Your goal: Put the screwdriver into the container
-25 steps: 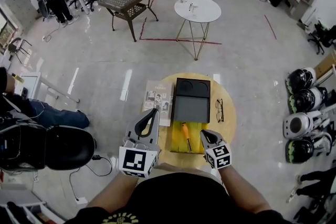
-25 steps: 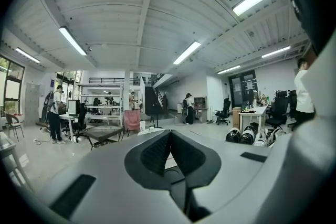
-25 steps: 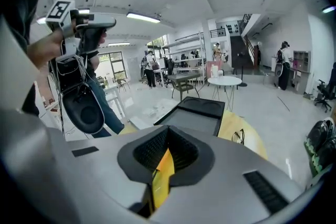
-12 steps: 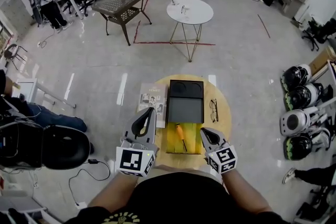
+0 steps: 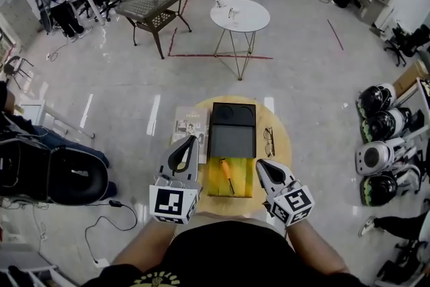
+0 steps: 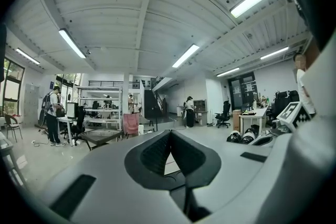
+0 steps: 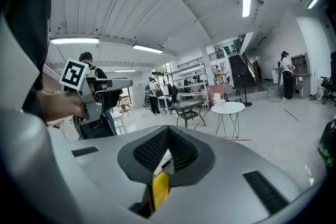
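My left tool [image 5: 191,140] is closed tip to tip and holds nothing, above the round tabletop's [image 5: 284,138] left side. Between the tools, the orange-handled screwdriver [image 5: 227,173] lies inside the yellow container [image 5: 242,181]. My right tool [image 5: 261,165] is likewise closed and empty.

- The left gripper [image 5: 191,142] covers the near corner of the booklet [image 5: 193,123].
- The person's black shirt [image 5: 228,245] hides the near edge of the round desk [image 5: 283,138].
- The screwdriver [image 5: 228,173] in the yellow container [image 5: 243,179] is too small to show its tip.
- In the right gripper view, the right gripper [image 7: 168,132] hides most of the container. Only a thin yellow strip shows below its fingers [image 7: 184,152].
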Tool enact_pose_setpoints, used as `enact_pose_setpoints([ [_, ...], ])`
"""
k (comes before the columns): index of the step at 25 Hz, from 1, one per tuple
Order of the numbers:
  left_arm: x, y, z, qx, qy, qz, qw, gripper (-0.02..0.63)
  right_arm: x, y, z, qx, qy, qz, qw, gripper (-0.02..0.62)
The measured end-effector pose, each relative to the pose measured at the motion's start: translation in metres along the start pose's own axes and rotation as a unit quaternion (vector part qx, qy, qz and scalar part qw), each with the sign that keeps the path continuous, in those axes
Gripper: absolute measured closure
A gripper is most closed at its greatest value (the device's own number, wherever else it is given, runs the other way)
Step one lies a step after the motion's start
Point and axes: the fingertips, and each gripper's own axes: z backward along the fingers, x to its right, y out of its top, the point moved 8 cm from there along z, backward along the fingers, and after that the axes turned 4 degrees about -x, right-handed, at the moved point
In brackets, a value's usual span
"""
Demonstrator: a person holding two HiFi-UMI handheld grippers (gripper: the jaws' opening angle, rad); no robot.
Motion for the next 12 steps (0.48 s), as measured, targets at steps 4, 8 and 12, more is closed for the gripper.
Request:
enact_pose_setpoints([
  [4,0.005,0.007,0.002,0.015,-0.006,0.014,0.9998,0.591,-0.002,0.019,0.011,0.014,0.012,-0.006,1.000,0.581],
  [8,0.012,0.011,0.005,0.024,-0.012,0.021,0.9994,0.590,-0.006,0.039,0.022,0.025,0.020,0.008,0.999,0.581],
  [12,0.019,0.014,0.006,0.028,-0.011,0.023,0.9993,0.589,-0.007,0.057,0.031,0.033,0.024,0.026,0.999,0.581],
])
